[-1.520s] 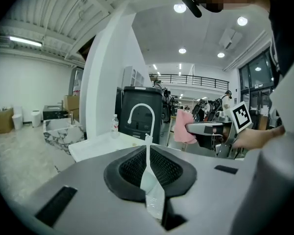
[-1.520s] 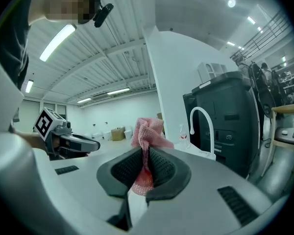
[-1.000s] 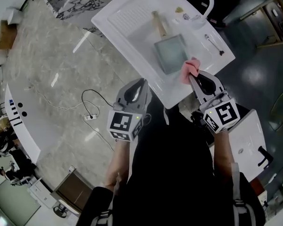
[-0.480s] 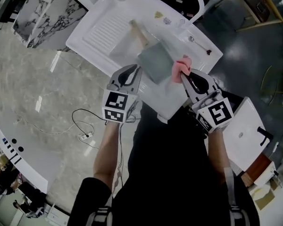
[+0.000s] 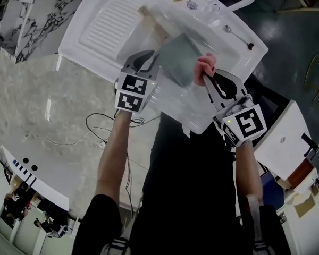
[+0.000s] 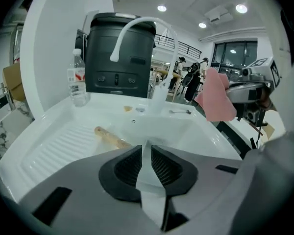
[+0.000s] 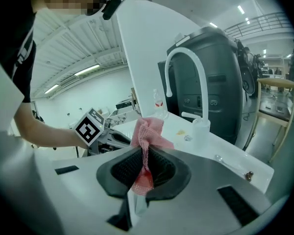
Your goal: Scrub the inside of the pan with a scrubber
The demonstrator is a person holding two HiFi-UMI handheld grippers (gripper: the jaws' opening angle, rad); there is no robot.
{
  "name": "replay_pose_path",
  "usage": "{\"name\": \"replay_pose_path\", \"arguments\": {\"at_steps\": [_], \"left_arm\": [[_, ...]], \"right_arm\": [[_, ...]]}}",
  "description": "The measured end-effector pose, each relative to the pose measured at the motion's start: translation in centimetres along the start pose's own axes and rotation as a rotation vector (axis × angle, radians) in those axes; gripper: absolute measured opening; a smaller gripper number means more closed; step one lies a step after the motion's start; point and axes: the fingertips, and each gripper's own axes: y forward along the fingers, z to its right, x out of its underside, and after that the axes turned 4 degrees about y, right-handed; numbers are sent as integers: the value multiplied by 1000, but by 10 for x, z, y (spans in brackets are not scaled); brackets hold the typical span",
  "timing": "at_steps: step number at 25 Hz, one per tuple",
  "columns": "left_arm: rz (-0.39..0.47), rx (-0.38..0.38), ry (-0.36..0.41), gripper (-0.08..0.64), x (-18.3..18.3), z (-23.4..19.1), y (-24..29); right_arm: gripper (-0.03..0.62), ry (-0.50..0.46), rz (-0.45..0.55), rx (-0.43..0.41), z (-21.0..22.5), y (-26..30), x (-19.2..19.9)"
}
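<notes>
- Pink mesh scrubber (image 7: pixel 147 131) is pinched between the pads of the right gripper (image 7: pixel 144 163); the jaws are clamped on its lower end and the rest bunches up above them.
- From the head view, the right gripper (image 5: pixel 208 78) holds the scrubber (image 5: pixel 204 68) at the near right edge of the pan (image 5: pixel 178 62), over the sink (image 5: pixel 106 20); whether the two touch cannot be told.
- Grey and square, the pan sits in the sink's basin with its wooden handle (image 5: pixel 151 23) pointing away towards the ridged drainboard.
- Left gripper (image 5: pixel 148 57) has its tips right at the pan's left edge.
- In the left gripper view, the left gripper (image 6: pixel 146 153) has its jaws drawn nearly together, with only a thin pale slit between the pads and nothing seen held there.
- That view also shows the wooden handle (image 6: pixel 110 137) beyond the jaws and the scrubber (image 6: pixel 215 97) up at the right.
- White curved faucet (image 6: pixel 137 26) rises at the back of the sink, in front of a dark appliance (image 6: pixel 120 58).
- Clear water bottle (image 6: pixel 77 80) stands on the back rim at the left.
- Small spoon (image 5: pixel 238 37) lies on the sink's flat right side, well apart from the pan.
</notes>
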Motion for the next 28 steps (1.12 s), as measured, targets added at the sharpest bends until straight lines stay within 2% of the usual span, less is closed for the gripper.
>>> {"name": "replay_pose_path", "arguments": {"at_steps": [3, 6, 10, 14, 18, 22, 24, 28], "left_arm": [[-61, 29, 17, 99, 15, -5, 21], [-118, 60, 41, 103, 26, -9, 38], [-240, 127, 128, 104, 43, -5, 63], [-354, 158, 194, 112, 58, -7, 87], [-403, 180, 210, 119, 70, -13, 104], [-437, 242, 194, 118, 78, -13, 113], [-461, 251, 200, 115, 82, -15, 117], [-499, 285, 190, 63, 91, -15, 122]], "right_arm": [[40, 11, -18, -9, 4, 20, 13], [40, 40, -32, -16, 10, 37, 26], [40, 67, -65, -3, 22, 58, 47], [40, 79, -122, 12, 33, 78, 66], [41, 80, -189, 25, 43, 96, 87], [41, 98, -254, 54, 53, 112, 109], [40, 133, -274, 83, 58, 121, 122], [41, 205, -298, 107, 60, 141, 142]]}}
